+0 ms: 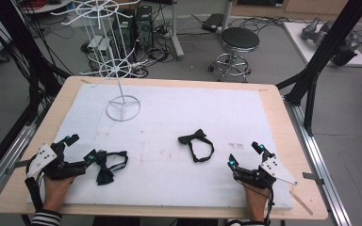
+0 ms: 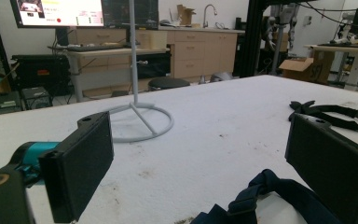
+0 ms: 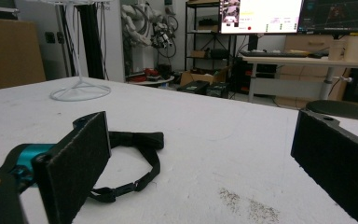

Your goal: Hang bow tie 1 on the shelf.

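Two bow ties lie on the white foam board [image 1: 169, 117]. A dark navy one [image 1: 106, 165] rests at the front left, its strap [image 2: 270, 196] reaching low between the jaws of my left gripper [image 1: 81, 147] [image 2: 200, 140], which is open and touches nothing. A black bow tie [image 1: 195, 143] [image 3: 130, 163] [image 2: 331, 114] with a looped strap lies near the middle. My right gripper [image 1: 245, 154] [image 3: 204, 140] stands open at the front right, just right of that tie, with nothing between its jaws.
A white wire rack [image 1: 118, 70] stands at the back left on a ring base [image 1: 123, 108] [image 2: 140, 121] [image 3: 80, 92]. The wooden table edge [image 1: 283, 122] frames the board. A stool [image 1: 238, 42], cables and black frame posts stand beyond the table.
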Available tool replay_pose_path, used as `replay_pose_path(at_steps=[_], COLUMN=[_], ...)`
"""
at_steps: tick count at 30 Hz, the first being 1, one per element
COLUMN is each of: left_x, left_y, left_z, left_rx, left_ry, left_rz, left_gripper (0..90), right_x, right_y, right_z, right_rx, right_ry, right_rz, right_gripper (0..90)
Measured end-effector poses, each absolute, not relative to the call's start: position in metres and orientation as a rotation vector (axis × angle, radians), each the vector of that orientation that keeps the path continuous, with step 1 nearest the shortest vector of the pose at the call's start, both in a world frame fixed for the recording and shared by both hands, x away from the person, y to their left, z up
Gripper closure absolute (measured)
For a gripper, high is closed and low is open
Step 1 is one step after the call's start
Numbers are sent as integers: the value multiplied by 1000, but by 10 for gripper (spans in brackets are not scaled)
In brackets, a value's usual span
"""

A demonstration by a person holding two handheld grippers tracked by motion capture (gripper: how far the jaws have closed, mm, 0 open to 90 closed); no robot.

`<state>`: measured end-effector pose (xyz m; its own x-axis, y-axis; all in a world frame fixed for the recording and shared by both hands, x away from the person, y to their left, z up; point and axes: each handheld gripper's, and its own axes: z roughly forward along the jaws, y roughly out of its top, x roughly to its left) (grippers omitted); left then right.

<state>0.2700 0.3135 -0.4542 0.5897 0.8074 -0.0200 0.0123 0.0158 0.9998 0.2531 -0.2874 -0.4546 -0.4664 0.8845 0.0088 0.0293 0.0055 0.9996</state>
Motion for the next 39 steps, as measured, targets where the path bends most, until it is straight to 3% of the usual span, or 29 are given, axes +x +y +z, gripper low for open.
replay_pose_path(at_steps=[25,39], left_x=[273,275], left_y=[315,322], left_z=[-452,-426], left_rx=[1465,1526], left_ry=[756,695], left_rz=[677,625], left_gripper=[82,82], right_x=[252,251], right_y=[-287,-287], right_z=[-455,-455], right_rx=[951,949], right_ry=[1571,1567], right_rz=[1554,1555], right_gripper=[39,39])
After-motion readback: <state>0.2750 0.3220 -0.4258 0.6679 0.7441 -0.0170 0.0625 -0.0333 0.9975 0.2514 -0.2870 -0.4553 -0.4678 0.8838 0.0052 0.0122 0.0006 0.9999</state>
